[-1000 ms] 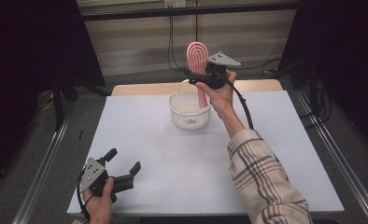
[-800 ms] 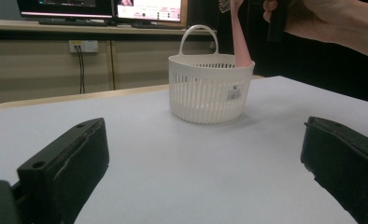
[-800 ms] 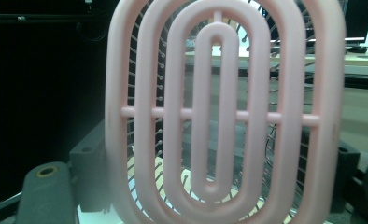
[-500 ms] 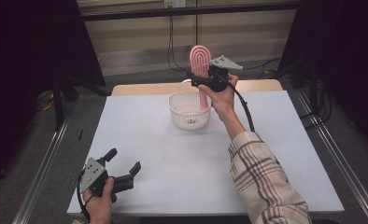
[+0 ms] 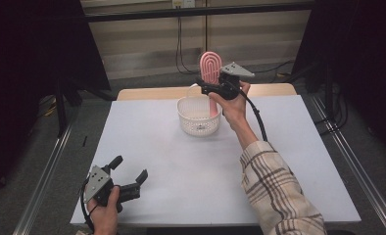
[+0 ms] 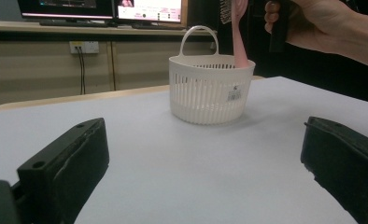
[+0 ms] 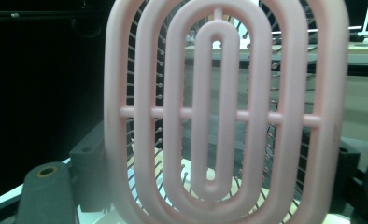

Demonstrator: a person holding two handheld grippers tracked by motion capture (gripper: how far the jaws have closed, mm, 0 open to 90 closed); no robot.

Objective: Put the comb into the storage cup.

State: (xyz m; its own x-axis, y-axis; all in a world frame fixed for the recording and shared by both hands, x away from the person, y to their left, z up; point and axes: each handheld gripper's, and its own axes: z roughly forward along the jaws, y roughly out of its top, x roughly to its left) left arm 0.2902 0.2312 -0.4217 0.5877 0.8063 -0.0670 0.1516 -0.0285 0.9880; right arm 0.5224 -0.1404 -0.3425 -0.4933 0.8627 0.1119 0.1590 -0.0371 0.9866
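A pink vented hairbrush (image 5: 210,67) stands upright over a white plastic basket (image 5: 197,117) at the table's far middle. Its handle end dips inside the basket's rim. My right gripper (image 5: 208,89) is shut on the brush just below its head. In the right gripper view the brush head (image 7: 219,112) stands close up, with the black jaws low at either side. My left gripper (image 5: 130,168) rests open near the table's front left corner, with nothing between its jaws. In the left gripper view, the left gripper (image 6: 205,135) faces the basket (image 6: 210,88) and the brush handle (image 6: 239,42).
The white tabletop (image 5: 289,147) stretches around the basket. A wooden table edge (image 5: 147,93) lies behind it. Metal floor rails (image 5: 44,166) run along both sides. The right gripper's cable (image 5: 257,117) hangs along the forearm. Monitors (image 6: 149,9) stand beyond the table.
My right gripper has sunk slightly with the brush, so the handle sits a little deeper over the basket. The left gripper has stayed where it was.
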